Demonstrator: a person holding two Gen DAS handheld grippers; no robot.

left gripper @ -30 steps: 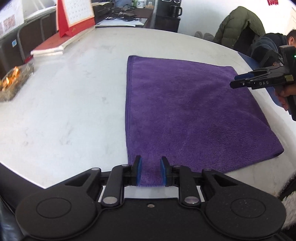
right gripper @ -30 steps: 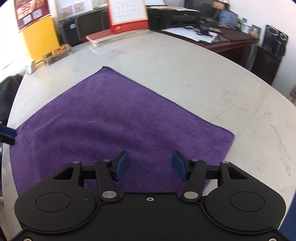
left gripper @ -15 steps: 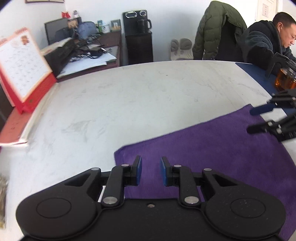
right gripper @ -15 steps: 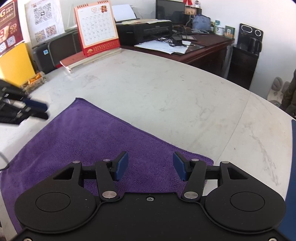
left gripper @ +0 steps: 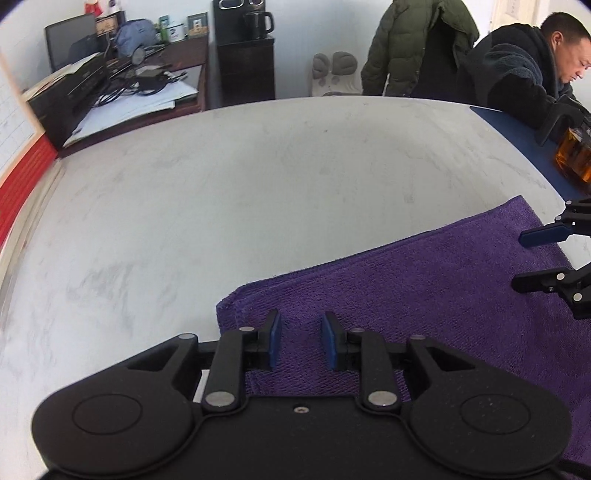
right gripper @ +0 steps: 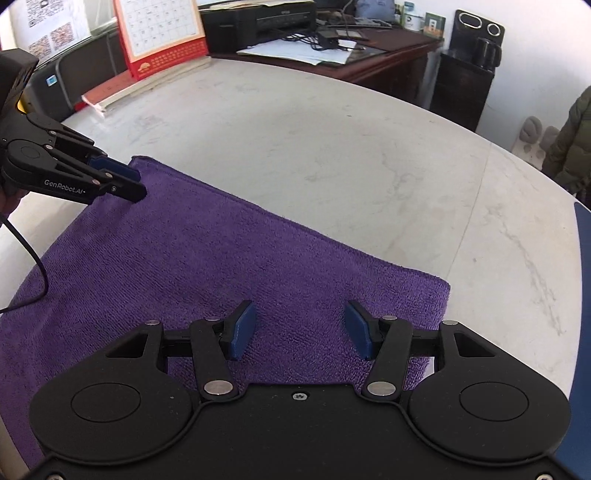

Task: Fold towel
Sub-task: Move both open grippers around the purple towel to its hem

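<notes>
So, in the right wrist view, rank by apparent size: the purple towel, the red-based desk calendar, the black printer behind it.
1. Purple terry towel, by far the largest.
2. and 3. Red-based desk calendar and black printer: they look alike in size; both are far off and cut by the frame, so unranked.

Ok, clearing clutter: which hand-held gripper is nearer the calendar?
Left. The left hand-held gripper, its empty jaws just opening, is over the towel corner nearest the calendar; the right hand-held gripper over the other end.
</notes>
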